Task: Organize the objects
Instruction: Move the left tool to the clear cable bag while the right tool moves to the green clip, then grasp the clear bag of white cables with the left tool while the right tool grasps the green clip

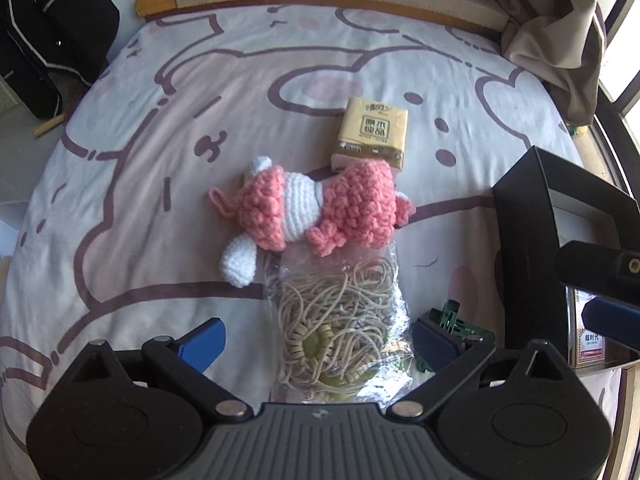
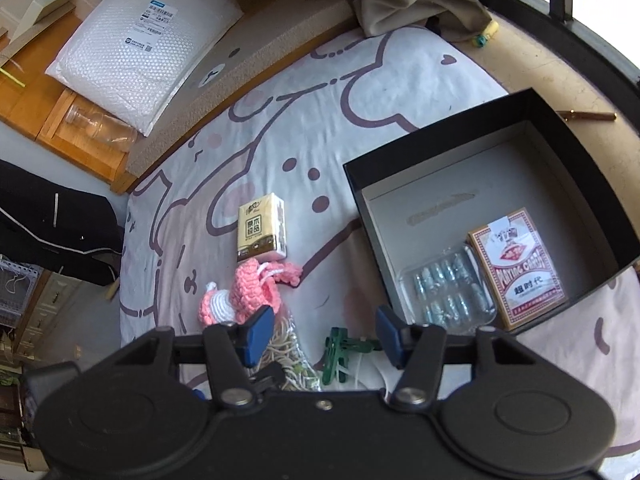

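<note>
A: How is the left claw [image 1: 316, 344] held?

B: It is tipped steeply down over the bed [image 1: 168, 128]. Its blue pads [image 1: 206, 342] are spread wide. A clear bag [image 1: 340, 320] of beige string is seen between them, but it is not pinched.

A: And the right claw [image 2: 324, 334]?

B: It is pointed down too, less steeply. Its pads [image 2: 258, 336] are set about halfway apart. A green clip [image 2: 340, 354] is seen in the gap on the sheet. No pad is pressed on it, so nothing is held.

A: Where are the other things?

B: A pink and white knitted toy [image 1: 308, 208] is laid just past the bag, touching its top edge. A tissue pack [image 1: 370, 134] is found right behind the toy. A black box [image 2: 492, 216] is placed on the right. A card deck [image 2: 518, 268] and a clear pill tray [image 2: 448, 292] are kept side by side inside it.
</note>
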